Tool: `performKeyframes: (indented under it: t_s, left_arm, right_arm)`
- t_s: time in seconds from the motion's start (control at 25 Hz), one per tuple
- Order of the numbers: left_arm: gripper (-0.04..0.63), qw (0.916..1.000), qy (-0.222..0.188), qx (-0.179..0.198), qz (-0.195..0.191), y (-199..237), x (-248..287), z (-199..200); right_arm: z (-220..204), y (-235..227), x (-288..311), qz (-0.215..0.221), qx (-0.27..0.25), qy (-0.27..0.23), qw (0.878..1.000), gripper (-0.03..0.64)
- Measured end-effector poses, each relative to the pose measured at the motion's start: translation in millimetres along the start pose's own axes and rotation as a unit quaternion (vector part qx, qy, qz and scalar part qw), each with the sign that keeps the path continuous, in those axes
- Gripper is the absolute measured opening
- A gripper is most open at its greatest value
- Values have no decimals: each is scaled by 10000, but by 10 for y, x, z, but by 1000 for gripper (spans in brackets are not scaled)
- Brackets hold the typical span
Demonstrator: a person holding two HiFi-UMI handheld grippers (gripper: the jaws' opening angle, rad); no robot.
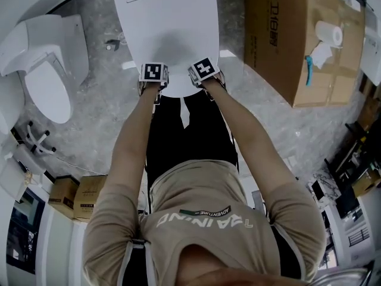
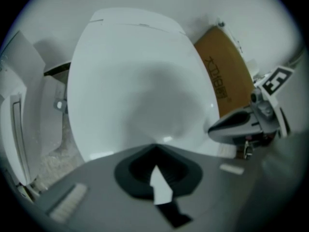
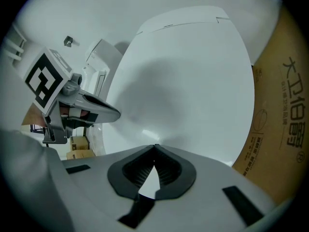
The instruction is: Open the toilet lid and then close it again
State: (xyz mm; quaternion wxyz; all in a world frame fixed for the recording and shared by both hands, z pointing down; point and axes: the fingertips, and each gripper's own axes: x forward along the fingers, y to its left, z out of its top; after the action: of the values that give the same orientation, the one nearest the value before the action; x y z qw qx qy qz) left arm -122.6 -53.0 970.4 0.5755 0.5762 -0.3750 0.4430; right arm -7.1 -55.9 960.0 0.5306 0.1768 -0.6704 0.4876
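Note:
The white toilet lid (image 1: 166,34) lies down flat, wide in the left gripper view (image 2: 140,91) and the right gripper view (image 3: 188,81). Both grippers rest side by side over its front edge. My left gripper (image 1: 155,71) has its jaws shut, tips meeting just above the lid's near rim (image 2: 154,145), with nothing between them. My right gripper (image 1: 203,69) is also shut, tips together at the rim (image 3: 155,146). Each gripper shows in the other's view: the right gripper (image 2: 241,122) and the left gripper (image 3: 91,111).
A second white toilet (image 1: 41,70) stands on the left on the grey stone floor. A large cardboard box (image 1: 297,34) with a paper roll (image 1: 328,33) on it stands close to the right. Small cardboard boxes (image 1: 77,195) sit at lower left.

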Motion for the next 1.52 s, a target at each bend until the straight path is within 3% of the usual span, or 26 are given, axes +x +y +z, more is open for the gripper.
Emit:
performKeyframes:
  t_s: [0.4,0.88,1.04,1.12,1.28,1.36,1.52]
  left_arm:
    - [3,9996,-84,273,12,57,177,21]
    - [3,9977,-284,588,178,45,226,3]
    - [2,9955,-487,763,288,19,209,54]
    - [2,9957,-548,671,334,-11,124,34]
    - [2,9980,-236,452,363,-115,-142,-156]
    - [2,9971,-442,511,364,-187,-333,-104]
    - [2,9886,-1344,643,204,-416,-834,259]
  right_arm:
    - [-151,-121,288,-256,-75,118,9996,11]
    - [-139,-134,369,56,757,8,9971,11]
    - [-115,-127,373,38,416,81,9991,11]
    - [-135,-116,359,43,417,89,9991,11]
    - [-217,-9,194,-1,343,122,9993,11]
    - [-187,107,48,15,261,-1,9997,11]
    - [92,341,-386,163,96,-570,9982,11]
